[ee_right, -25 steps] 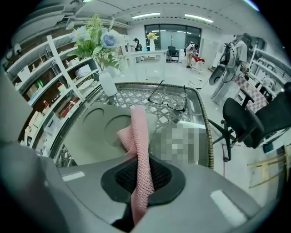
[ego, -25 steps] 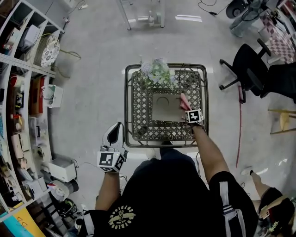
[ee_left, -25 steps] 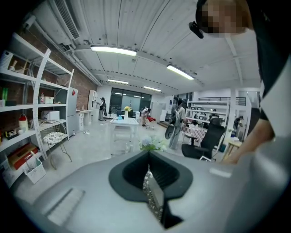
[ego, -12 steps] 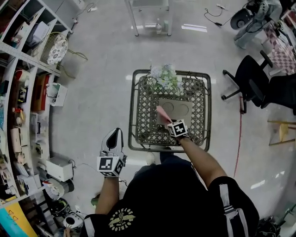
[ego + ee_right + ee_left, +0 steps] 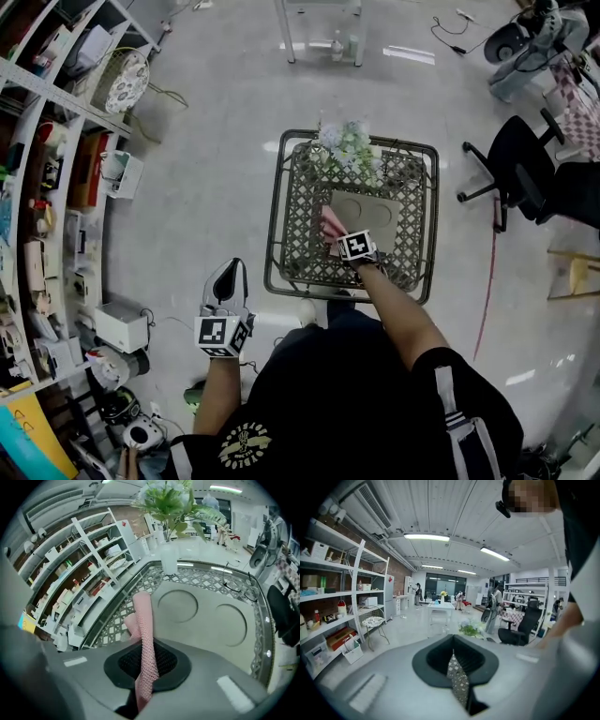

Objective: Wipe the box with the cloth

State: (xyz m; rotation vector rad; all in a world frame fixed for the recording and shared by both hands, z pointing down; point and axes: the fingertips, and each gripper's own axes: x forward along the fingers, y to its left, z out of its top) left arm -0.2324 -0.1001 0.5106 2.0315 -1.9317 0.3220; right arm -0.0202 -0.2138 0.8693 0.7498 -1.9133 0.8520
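Now right gripper [image 5: 146, 665] is pinching cloth [image 5: 144, 625] at box's [image 5: 370, 217] left end, box stretching rightward; left gripper [image 5: 228, 279] idling, jaws together.

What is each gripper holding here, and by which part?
Right gripper: pink cloth, pinched partway along its bunched length, free end pointing forward. Left gripper: shut, empty.

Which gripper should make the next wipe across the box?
Right. The right gripper is shut on the pink cloth at the edge of the box; the left gripper is shut on nothing, off the table.
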